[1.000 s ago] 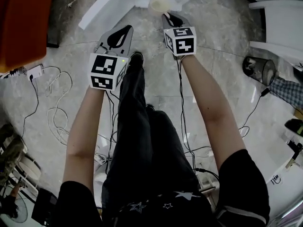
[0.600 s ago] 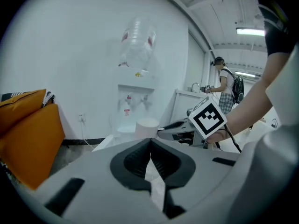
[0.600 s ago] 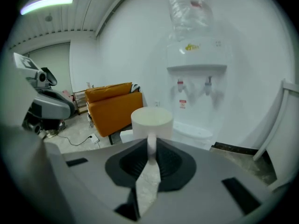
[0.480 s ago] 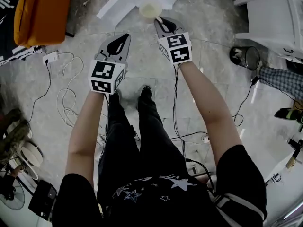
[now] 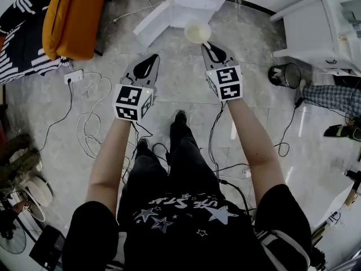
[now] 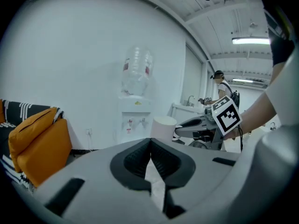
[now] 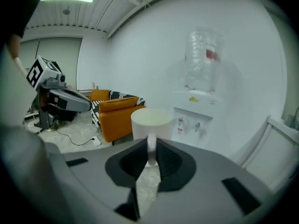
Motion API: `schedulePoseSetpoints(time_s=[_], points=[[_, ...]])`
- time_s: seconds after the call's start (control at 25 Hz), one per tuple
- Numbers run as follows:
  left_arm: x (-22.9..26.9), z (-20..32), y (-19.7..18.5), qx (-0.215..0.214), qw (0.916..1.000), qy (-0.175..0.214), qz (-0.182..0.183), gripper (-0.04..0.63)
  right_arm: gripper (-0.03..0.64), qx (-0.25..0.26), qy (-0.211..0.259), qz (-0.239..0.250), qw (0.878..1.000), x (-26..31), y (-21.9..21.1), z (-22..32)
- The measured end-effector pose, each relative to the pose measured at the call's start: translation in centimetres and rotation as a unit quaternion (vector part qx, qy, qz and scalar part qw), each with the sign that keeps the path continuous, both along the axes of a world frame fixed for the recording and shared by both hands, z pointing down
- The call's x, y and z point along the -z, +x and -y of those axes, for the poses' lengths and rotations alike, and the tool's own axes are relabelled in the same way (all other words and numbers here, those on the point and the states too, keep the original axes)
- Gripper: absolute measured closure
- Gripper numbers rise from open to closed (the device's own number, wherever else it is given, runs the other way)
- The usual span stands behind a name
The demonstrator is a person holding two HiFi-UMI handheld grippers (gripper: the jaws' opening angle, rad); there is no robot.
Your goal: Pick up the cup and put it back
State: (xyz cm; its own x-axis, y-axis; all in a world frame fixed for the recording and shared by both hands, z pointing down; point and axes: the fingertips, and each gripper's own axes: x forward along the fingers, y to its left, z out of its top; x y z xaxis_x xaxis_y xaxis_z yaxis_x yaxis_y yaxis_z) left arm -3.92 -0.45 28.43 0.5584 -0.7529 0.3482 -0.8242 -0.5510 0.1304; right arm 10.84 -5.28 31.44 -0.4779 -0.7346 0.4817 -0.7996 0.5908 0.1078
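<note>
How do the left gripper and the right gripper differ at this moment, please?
The right gripper is shut on the handle of the white cup and carries it upright, while the left gripper has its jaws pressed together on nothing. In the head view the right gripper reaches slightly farther forward, towards the water dispenser, than the left gripper. Both have the same grey build and are held out above the floor.
</note>
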Motion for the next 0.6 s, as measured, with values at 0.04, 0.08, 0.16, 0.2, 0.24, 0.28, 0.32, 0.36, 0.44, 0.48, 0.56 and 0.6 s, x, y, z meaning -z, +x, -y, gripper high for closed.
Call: schedulePoseSetpoints(time_s=[0.04, 0.08, 0.16, 0.2, 0.24, 0.28, 0.32, 0.36, 0.44, 0.48, 0.56, 0.6], points=[[1.0, -0.9, -0.5, -0.013, 0.9999, 0.006, 0.003, 0.586, 0.572, -0.009, 0.004, 0.000, 1.000, 1.1, -0.1, -0.9], [2.0, -1.8, -1.3, -0.023, 0.9996, 0.012, 0.006, 0.586, 0.572, -0.017, 0.007, 0.002, 1.000, 2.2, -0.4, -1.9], [3.5, -3.8, -3.5, -0.031, 0.9993, 0.019, 0.011, 0.586, 0.572, -0.033, 0.015, 0.007, 0.999, 4.0, -1.3, -4.2], [4.1, -4.7, -4.5, -0.035, 0.9991, 0.021, 0.012, 0.586, 0.571, -0.043, 0.020, 0.009, 0.999, 4.9, -1.7, -5.3], [4.6, -5.5, -5.4, -0.041, 0.9988, 0.024, 0.014, 0.586, 0.571, -0.054, 0.026, 0.010, 0.998, 5.7, -2.0, -6.3], [5.1, -6.2, -6.0, -0.049, 0.9983, 0.028, 0.016, 0.586, 0.571, -0.066, 0.032, 0.009, 0.997, 6.5, -2.1, -7.4], [5.6, -7.0, -6.6, -0.056, 0.9979, 0.030, 0.015, 0.586, 0.572, -0.079, 0.037, 0.008, 0.996, 7.1, -2.3, -8.6], [6.1, -7.9, -7.2, -0.058, 0.9978, 0.030, 0.010, 0.586, 0.571, -0.089, 0.039, 0.008, 0.995, 7.7, -2.4, -10.1], [7.0, -10.2, -8.2, -0.050, 0.9984, 0.021, -0.015, 0.586, 0.572, -0.106, 0.039, 0.008, 0.994, 8.3, -3.0, -13.5], [7.5, -11.3, -8.7, -0.046, 0.9983, 0.019, -0.029, 0.586, 0.571, -0.113, 0.038, 0.008, 0.993, 8.5, -3.3, -15.3], [8.4, -13.4, -9.4, -0.046, 0.9978, 0.026, -0.040, 0.586, 0.571, -0.127, 0.037, 0.007, 0.991, 8.9, -4.1, -18.6], [8.8, -14.4, -9.7, -0.051, 0.9974, 0.032, -0.040, 0.586, 0.572, -0.134, 0.038, 0.007, 0.990, 9.0, -4.5, -20.3]])
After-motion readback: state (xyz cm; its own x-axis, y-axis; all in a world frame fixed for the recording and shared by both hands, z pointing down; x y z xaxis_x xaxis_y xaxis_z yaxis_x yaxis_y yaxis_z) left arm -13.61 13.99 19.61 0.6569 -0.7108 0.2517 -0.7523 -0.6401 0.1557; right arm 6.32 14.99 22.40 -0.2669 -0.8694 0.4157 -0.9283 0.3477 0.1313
